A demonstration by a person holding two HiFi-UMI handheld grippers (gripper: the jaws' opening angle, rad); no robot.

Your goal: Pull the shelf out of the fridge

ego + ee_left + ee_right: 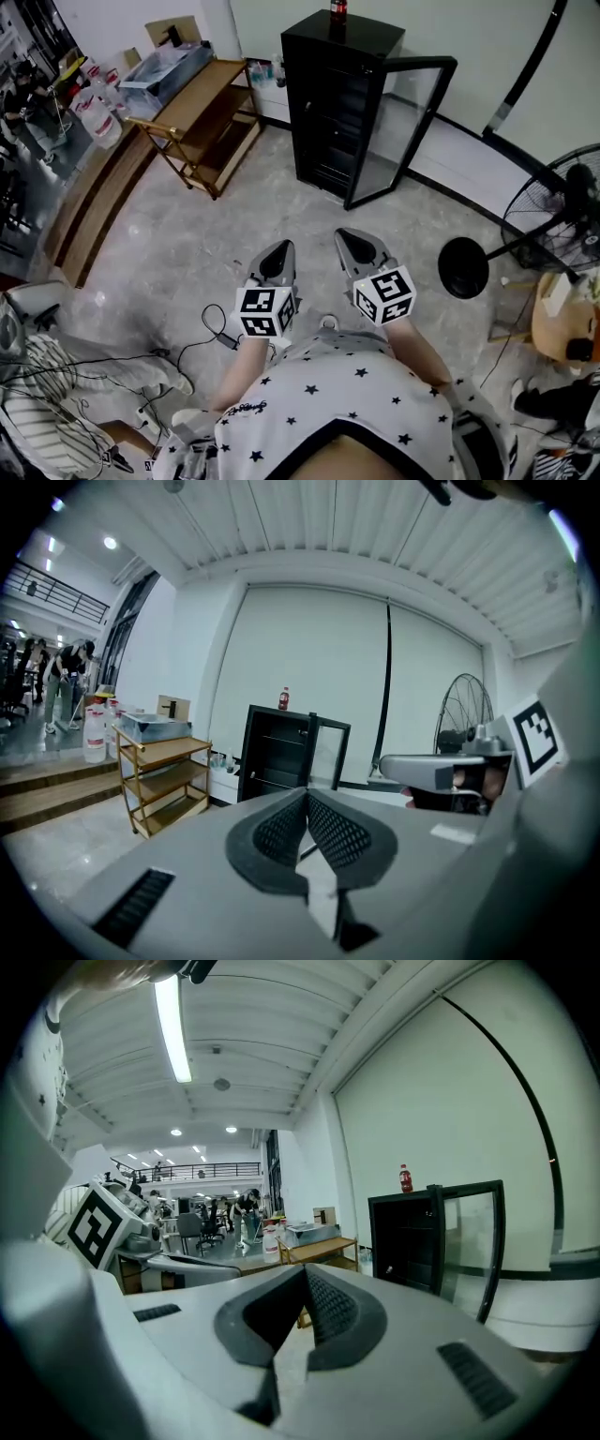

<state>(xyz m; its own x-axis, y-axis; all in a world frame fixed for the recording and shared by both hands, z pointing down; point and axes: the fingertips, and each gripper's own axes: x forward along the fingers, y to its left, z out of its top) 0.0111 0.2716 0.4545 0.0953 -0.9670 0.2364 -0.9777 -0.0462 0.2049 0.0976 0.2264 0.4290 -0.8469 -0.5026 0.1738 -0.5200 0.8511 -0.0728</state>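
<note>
A black fridge [342, 103] stands on the far side of the floor with its glass door [403, 131] swung open to the right and a red bottle [338, 11] on top. Dark wire shelves [337, 122] sit inside it. Both grippers are held close to the person's body, well short of the fridge. My left gripper [275, 262] is shut with nothing in it, its tips meeting in the left gripper view [307, 794], where the fridge [277, 761] shows beyond. My right gripper [361, 251] is likewise shut and empty [305, 1272], with the fridge [408, 1232] ahead on the right.
A wooden cart [202, 122] with a plastic box [164, 67] stands left of the fridge. A standing fan [562, 206] and its round base [463, 267] are at the right. Cables [216, 328] trail on the floor near the person's feet. A raised wooden step [94, 206] runs along the left.
</note>
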